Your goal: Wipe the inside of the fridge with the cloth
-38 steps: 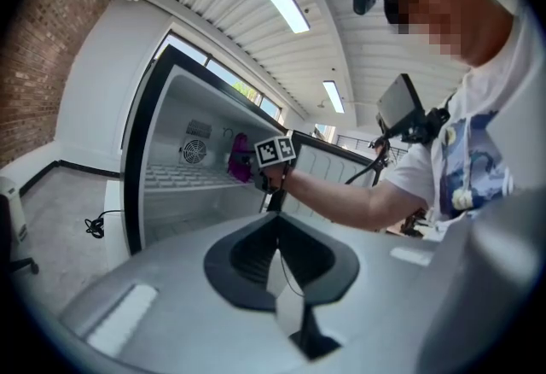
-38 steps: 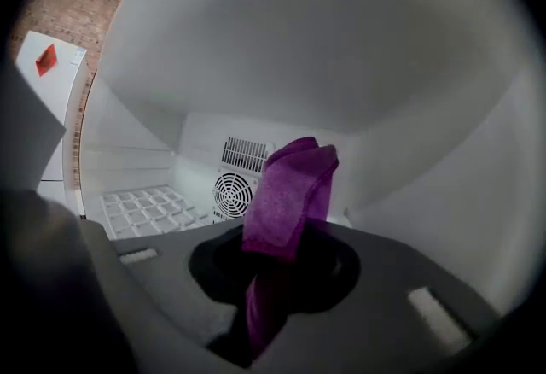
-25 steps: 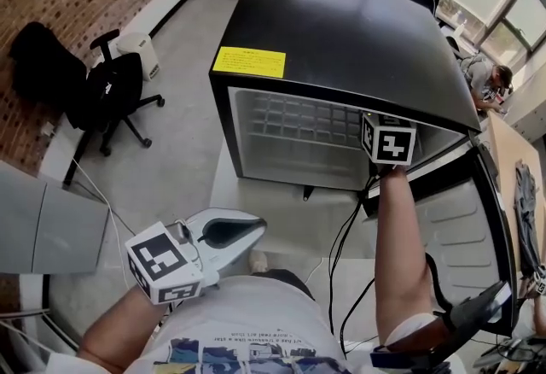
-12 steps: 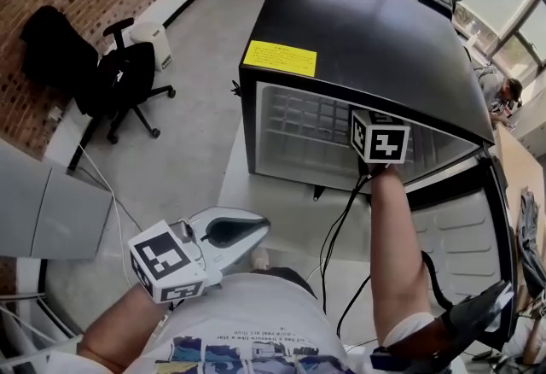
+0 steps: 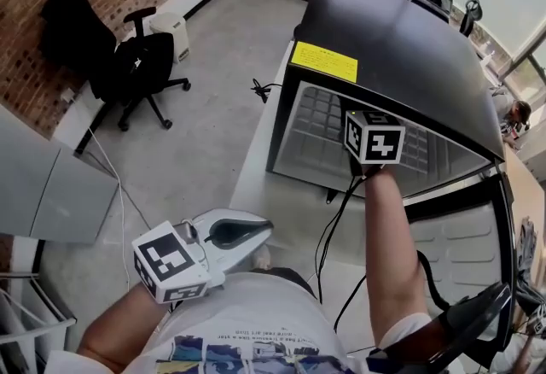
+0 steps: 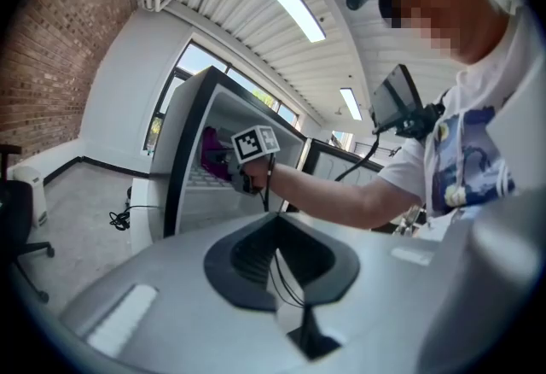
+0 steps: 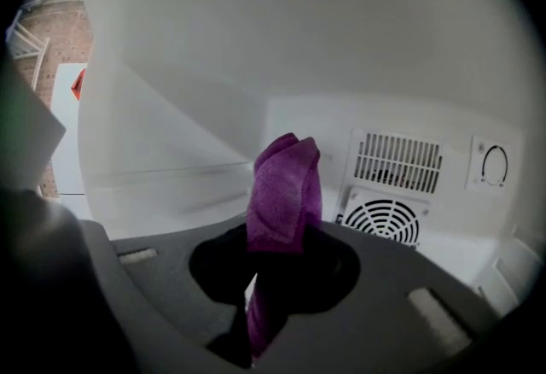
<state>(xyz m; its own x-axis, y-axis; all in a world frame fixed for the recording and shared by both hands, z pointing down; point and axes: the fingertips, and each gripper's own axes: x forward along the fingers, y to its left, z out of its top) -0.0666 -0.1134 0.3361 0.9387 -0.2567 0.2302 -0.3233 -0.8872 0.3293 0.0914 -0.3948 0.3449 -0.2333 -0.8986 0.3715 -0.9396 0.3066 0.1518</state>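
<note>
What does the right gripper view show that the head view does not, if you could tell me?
Only the right gripper view: the purple cloth clamped in the right gripper, plus a round fan grille and dial. Only the head view: the yellow label on the fridge, the left gripper and an office chair. Both: the fridge's white interior.

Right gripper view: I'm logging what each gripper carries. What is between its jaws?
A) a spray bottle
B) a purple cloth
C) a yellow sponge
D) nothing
B: the right gripper is shut on a purple cloth, which it holds up inside the fridge.
</note>
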